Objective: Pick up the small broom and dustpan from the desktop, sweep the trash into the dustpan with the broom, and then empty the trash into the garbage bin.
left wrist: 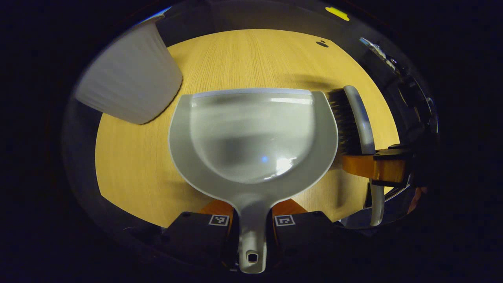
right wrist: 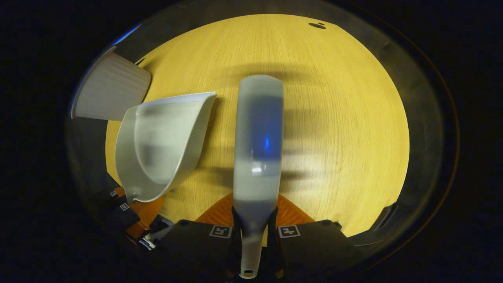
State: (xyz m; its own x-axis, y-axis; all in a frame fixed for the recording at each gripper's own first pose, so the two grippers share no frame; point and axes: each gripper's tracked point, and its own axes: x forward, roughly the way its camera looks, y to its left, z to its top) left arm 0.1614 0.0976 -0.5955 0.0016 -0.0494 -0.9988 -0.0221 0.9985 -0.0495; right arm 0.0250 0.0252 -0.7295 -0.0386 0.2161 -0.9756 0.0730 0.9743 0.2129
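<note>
With its handle pinched between both fingers of the left tool [left wrist: 251,220], the dustpan [left wrist: 253,133] sits out front over the wooden surface [left wrist: 133,165], mouth facing away, ready to receive. No trash is visible in the pan or on the wood (blur may hide small bits). The broom [right wrist: 257,145] is clamped by its handle in the right tool [right wrist: 255,224], back up and bristles down; in the left gripper view those bristles [left wrist: 344,122] stand just beside the pan's right rim, placed, I'd judge, for a sweeping stroke. The white ribbed garbage bin [left wrist: 129,78] waits just beyond the pan's left corner, handy for emptying.
</note>
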